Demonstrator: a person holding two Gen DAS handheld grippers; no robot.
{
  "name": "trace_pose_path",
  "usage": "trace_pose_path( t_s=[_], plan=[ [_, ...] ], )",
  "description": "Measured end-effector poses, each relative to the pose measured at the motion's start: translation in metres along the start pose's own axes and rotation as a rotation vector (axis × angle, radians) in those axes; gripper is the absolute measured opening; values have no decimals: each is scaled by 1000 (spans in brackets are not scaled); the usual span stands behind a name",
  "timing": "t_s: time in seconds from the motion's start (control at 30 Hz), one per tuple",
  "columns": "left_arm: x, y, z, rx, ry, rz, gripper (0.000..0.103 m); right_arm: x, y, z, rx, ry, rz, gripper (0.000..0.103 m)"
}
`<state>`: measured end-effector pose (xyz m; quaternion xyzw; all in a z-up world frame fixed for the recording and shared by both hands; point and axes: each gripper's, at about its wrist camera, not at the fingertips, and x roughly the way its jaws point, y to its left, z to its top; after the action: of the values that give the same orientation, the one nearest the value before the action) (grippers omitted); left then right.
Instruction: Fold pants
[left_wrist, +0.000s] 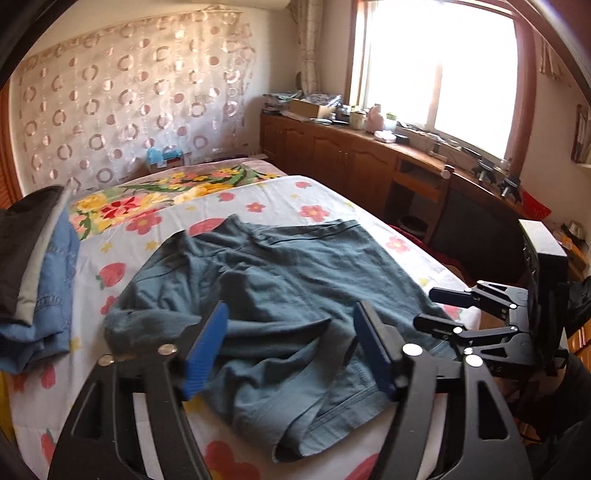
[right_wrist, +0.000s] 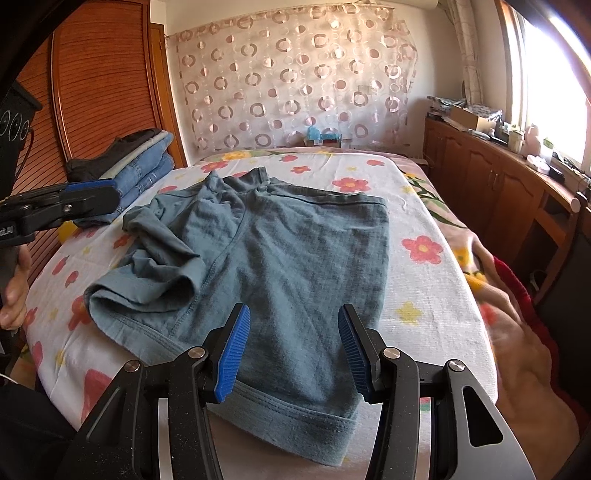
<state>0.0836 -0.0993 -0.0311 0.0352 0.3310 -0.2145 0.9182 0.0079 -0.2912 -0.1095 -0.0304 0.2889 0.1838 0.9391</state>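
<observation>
The teal-grey cotton shorts-length pants lie on the white bedsheet printed with pink flowers and strawberries, directly ahead of both tongs. Their long axis runs away from the tongs: the waistband sits at the far end, toward the circle-patterned sheer curtain, and the hemmed leg openings point back toward the fingers. Seen from the right wrist, the right leg lies flat and smooth, its stitched hem just under the blue pads, while the left leg is bunched and folded over on itself, its cuff turned sideways.

The right gripper hovers over the near hem with its blue ribbed pads spread wide, nothing between them. The left gripper hangs over the rumpled leg, its jaws likewise parted and holding nothing; in the right wrist view it shows at the left edge, where its spread cannot be judged.

Beyond the left gripper, to its left, a stack of folded blue denim and dark garments rests on the same sheet, apart from the pants
</observation>
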Motion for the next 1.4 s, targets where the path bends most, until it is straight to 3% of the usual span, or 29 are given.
trace_pose_path(
  t_s=[0.47, 0.83, 1.07, 1.13, 1.4],
  plan=[
    [19, 36, -64, -52, 139, 84, 76, 6, 24, 25, -43, -28, 96, 43],
    [22, 47, -80, -128, 147, 39, 76, 38, 37, 32, -72, 24, 203, 32],
    [22, 46, -81, -122, 130, 45, 77, 67, 45, 40, -90, 92, 211, 28],
    [22, 45, -81, -115, 129, 53, 77, 73, 45, 41, -93, 105, 209, 21],
    [16, 48, -79, -133, 110, 40, 77, 63, 49, 44, -85, 54, 223, 7]
  ],
)
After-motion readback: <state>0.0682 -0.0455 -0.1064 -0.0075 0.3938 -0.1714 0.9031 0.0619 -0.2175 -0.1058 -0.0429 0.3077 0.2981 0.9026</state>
